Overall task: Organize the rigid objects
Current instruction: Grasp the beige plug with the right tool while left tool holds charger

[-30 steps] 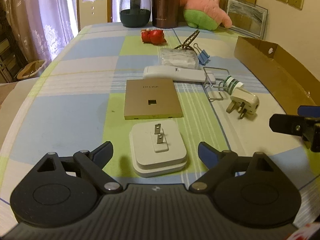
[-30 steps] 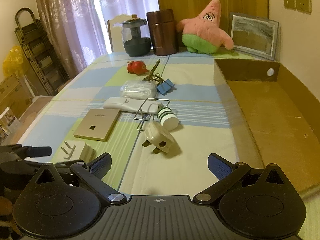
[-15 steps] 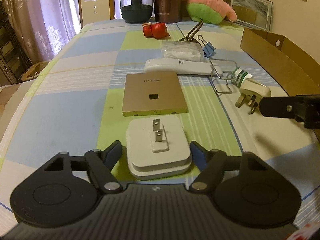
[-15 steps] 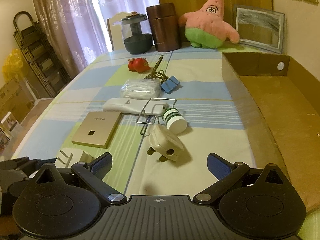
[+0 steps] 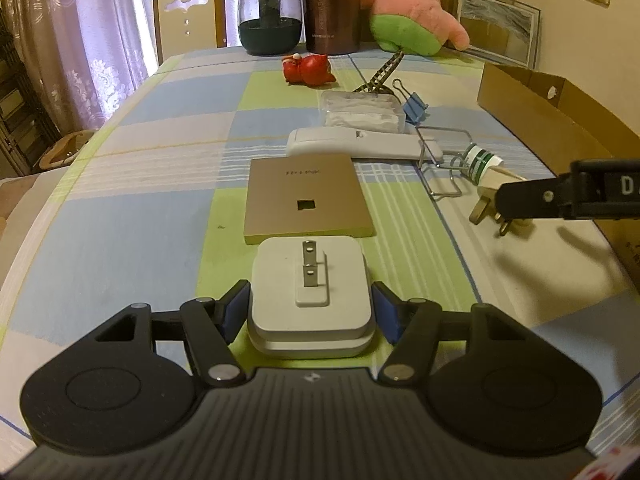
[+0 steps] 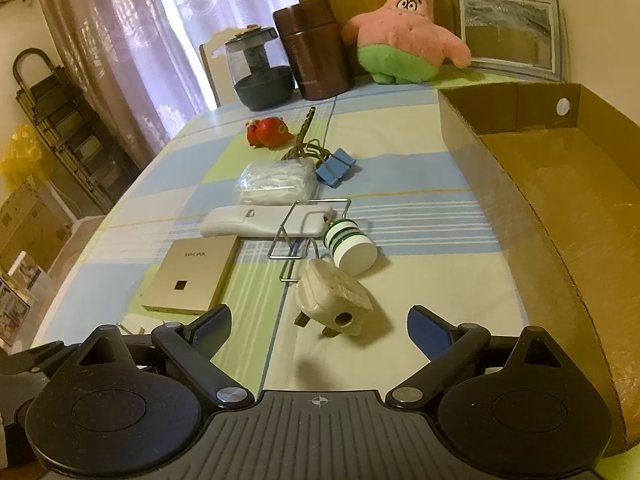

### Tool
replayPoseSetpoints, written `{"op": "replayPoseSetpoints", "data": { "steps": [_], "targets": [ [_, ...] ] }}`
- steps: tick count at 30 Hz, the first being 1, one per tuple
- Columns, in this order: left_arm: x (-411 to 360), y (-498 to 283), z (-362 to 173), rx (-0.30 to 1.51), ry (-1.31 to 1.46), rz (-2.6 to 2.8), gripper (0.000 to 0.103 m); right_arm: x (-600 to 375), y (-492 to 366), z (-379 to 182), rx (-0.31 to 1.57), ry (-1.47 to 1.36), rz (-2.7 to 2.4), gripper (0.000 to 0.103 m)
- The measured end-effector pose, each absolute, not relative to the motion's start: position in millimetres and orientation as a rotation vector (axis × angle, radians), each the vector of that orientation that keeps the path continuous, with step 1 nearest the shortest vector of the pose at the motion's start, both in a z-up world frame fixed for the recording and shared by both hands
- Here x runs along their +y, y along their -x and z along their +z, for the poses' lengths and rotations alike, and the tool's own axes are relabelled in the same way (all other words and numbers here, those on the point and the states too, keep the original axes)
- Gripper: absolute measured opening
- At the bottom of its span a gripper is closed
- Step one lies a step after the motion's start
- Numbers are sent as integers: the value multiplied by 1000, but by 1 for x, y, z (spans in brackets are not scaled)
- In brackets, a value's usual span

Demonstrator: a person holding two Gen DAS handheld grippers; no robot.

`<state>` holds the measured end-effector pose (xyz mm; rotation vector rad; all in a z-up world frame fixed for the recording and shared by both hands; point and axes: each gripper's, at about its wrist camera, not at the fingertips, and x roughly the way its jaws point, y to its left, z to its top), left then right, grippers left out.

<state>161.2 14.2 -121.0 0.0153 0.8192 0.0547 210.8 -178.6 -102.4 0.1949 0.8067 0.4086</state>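
A white square power adapter [image 5: 310, 280] lies prongs-up on the checked tablecloth. My left gripper [image 5: 310, 305] is closing, with the adapter between its jaws and the blue pads [image 5: 239, 305] against its sides. A beige three-pin plug [image 6: 334, 298] lies just ahead of my right gripper [image 6: 318, 320]. That gripper's jaws are closing but stand wide, touching nothing. One of its fingers [image 5: 560, 196] reaches in over the plug in the left wrist view. The open cardboard box [image 6: 560, 200] sits to the right.
Ahead lie a gold wall panel [image 5: 306, 200], white remote [image 5: 352, 142], wire stand [image 6: 308, 228], green-striped bottle [image 6: 350, 246], plastic bag [image 6: 276, 182], blue binder clip [image 6: 336, 166] and red toy [image 6: 268, 132]. A plush star [image 6: 400, 36], brown flask [image 6: 316, 52] and glass jar [image 6: 260, 76] stand at the far edge.
My left gripper's jaws have come in from wide apart onto the white adapter's sides. The right gripper has moved closer to the beige plug and narrowed slightly.
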Motion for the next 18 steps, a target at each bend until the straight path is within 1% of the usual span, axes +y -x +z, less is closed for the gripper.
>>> {"op": "replayPoseSetpoints", "data": {
  "steps": [9,18],
  "targets": [
    [15,-165,-118,808,12,55,60,-181,-223,-110,824,-269,408,87],
    [12,-166,-115,800,30,40,60,-188,-237,-120,858,-371,368,68]
  ]
}}
